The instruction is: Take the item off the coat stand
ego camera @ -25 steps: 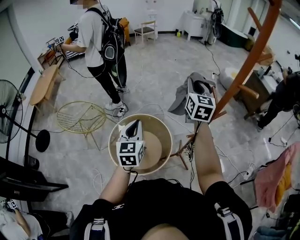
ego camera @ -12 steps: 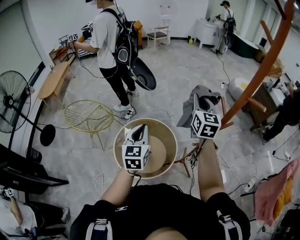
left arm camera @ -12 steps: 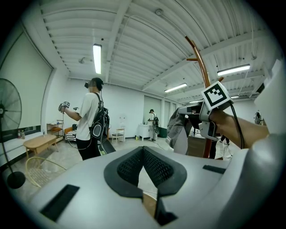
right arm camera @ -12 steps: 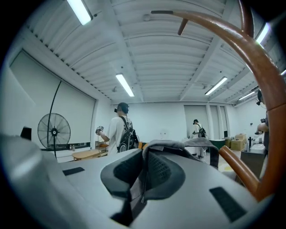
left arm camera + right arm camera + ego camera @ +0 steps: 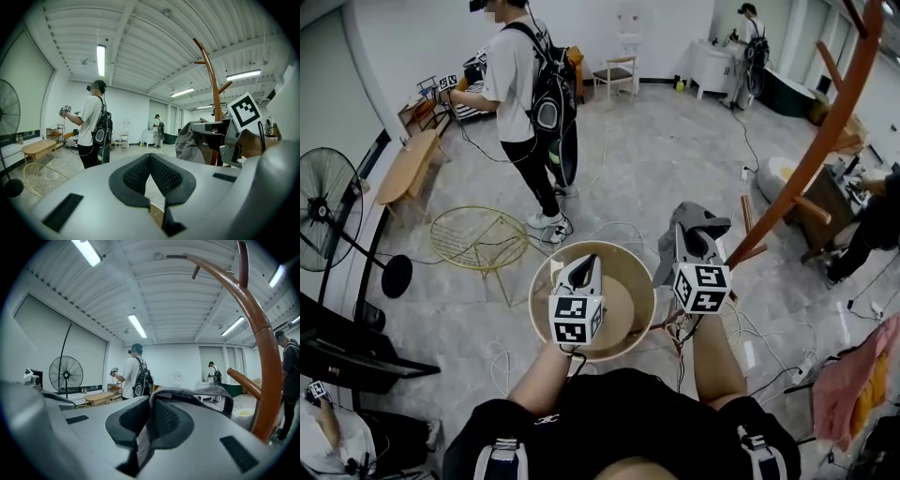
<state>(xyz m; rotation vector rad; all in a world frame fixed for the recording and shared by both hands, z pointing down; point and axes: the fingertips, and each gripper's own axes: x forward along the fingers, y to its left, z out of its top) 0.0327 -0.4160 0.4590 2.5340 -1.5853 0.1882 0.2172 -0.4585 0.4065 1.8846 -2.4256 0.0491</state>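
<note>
Right tongs [image 5: 682, 242] tight on grey garment [image 5: 701, 222] beside brown coat stand [image 5: 825, 141], centre right; left tongs [image 5: 581, 265] together, empty.

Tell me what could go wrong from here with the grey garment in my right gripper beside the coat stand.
1. The right gripper is shut on only a thin fold of the grey garment, so the hanging bulk might slip out.
2. The garment hangs close to the coat stand and its lower peg, and could snag there.
3. Loose cables lie on the floor by the stand; a step there could trip you.
</note>
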